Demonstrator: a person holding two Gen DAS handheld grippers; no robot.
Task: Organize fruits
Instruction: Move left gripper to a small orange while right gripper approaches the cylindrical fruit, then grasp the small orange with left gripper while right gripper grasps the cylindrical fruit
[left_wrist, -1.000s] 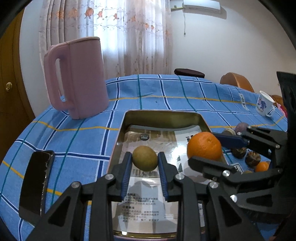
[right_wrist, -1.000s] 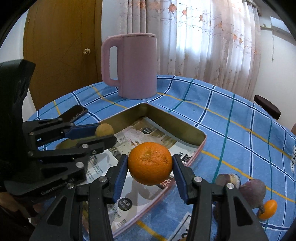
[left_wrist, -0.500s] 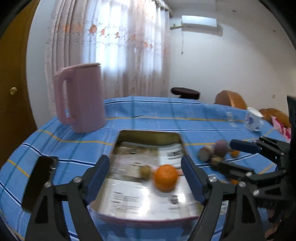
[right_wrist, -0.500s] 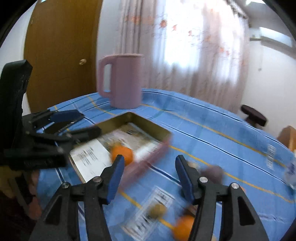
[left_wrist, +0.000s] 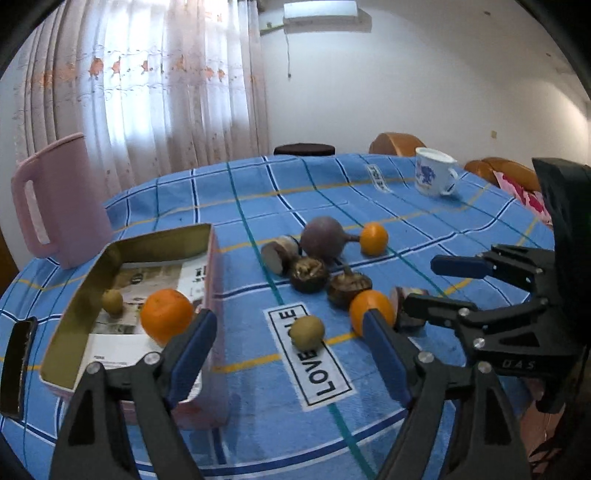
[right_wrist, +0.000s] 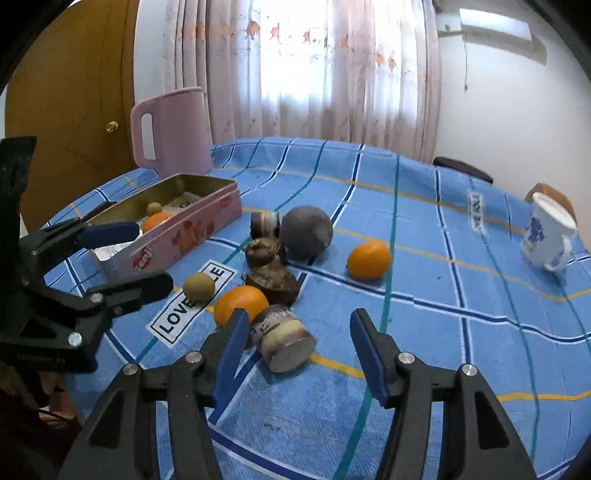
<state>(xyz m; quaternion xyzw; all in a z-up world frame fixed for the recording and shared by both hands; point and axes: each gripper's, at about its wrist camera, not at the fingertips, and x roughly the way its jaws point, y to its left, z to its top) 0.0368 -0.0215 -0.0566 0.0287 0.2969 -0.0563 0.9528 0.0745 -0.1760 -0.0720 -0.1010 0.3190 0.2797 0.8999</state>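
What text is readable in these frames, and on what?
"LOVE" plus a second word partly hidden by a fruit: label on the tablecloth.
Second cloth label near the mug: too blurred.
"OAS", uncertain: right gripper body.
Paper lining the tin: print too small.
Red print on the tin side: unreadable.

Our left gripper (left_wrist: 286, 345) and right gripper (right_wrist: 295, 345) share one build: matte black angular plastic arms, silver screw heads at the joints, and blue pads lining the inner face of each finger. Faint embossed lettering marks the black body of each, too blurred to read.
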